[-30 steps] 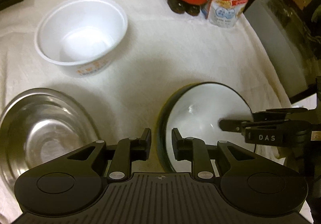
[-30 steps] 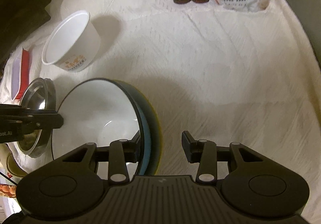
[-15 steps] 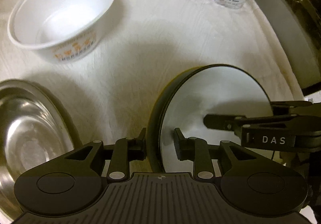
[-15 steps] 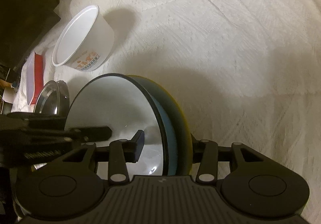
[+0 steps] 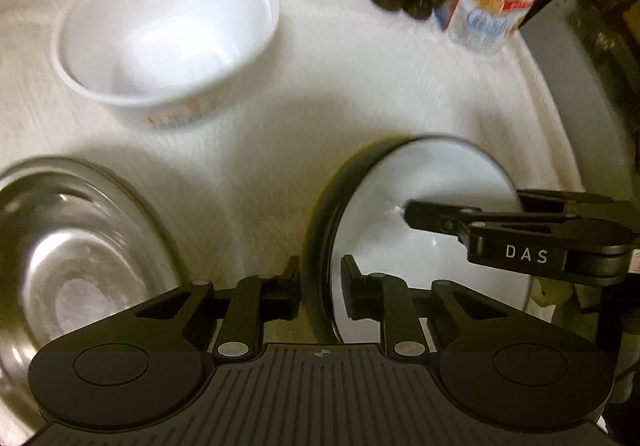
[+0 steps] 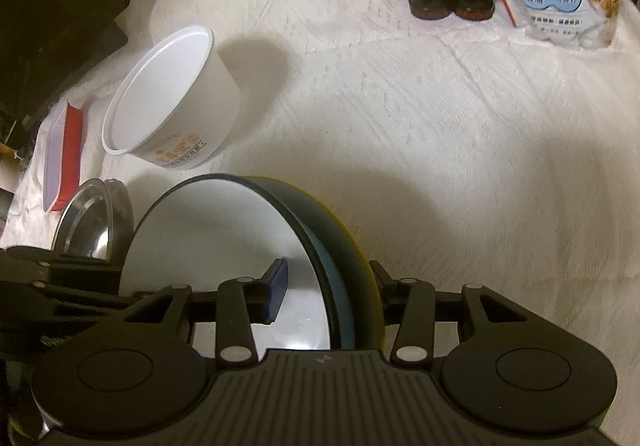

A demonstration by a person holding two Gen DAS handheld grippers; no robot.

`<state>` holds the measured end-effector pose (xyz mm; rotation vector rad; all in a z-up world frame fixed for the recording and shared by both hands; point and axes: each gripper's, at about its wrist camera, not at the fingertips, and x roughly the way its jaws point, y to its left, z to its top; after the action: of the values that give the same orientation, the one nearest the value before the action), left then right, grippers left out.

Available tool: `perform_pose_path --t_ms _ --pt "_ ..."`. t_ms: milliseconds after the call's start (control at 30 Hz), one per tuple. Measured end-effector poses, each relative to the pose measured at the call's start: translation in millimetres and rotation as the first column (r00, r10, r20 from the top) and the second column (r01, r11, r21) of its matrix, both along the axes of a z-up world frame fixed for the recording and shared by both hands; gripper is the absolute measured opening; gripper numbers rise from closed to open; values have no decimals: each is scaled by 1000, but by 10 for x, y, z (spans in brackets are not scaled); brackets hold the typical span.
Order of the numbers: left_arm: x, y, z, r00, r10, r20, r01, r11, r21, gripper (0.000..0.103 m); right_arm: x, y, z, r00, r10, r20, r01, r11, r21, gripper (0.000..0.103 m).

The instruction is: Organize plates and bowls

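Low in the frame, the left gripper [image 5: 320, 282] straddled the near rim of the round, dark-walled, white-lined bowl [image 5: 420, 206], its jaws closing with the wall between them. The right gripper [image 6: 326, 286] straddled the opposite rim, one finger [image 6: 276, 288] inside the bowl; whether its pads pressed, I could not tell. The bowl sat on the white textured cloth [image 6: 440, 126], beside a shiny steel bowl [image 5: 72, 246].

Dark-rimmed bowl [image 5: 420, 206], white inside, upright on white cloth. Steel bowl [image 5: 72, 246] just beside it, empty. White paper bowl [image 5: 168, 30] farther back, upright, empty, orange print outside.
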<state>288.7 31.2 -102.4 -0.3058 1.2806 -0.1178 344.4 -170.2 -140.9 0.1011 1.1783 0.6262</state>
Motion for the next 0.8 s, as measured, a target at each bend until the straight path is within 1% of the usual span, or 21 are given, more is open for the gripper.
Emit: perform_pose_path --t_ms 100,200,300,400,467,567,667,733,800 --pt "-45 110 244 998 12 69 -12 1000 -13 22 -9 -68 129 999 -4 37 5 1000 -19 44" --pt "-94 300 479 991 38 127 -30 997 -64 22 -31 -138 359 995 -9 101 12 1000 -28 44" --pt "-94 568 676 976 92 195 -75 993 -92 23 -31 -156 585 990 4 141 0 1000 -29 46" --pt "-87 863 796 950 173 259 -159 984 -74 23 6 -121 842 981 6 196 -1 1000 -27 47" --pt "-22 1034 823 934 226 276 -216 974 -66 23 66 -90 967 978 3 210 1 1000 -17 52" --pt "101 1286 792 909 296 292 -298 954 -38 23 187 52 1094 979 5 206 3 999 -35 52" --pt "255 1502 675 893 367 259 -375 927 -20 23 273 273 1178 978 28 205 -15 998 -65 52" --pt "329 1580 593 890 386 243 -395 918 -13 23 331 460 1222 977 51 209 -35 996 -83 52" --pt "437 1612 491 890 398 224 -409 913 0 23 406 645 1230 978 70 195 -55 995 -80 53"
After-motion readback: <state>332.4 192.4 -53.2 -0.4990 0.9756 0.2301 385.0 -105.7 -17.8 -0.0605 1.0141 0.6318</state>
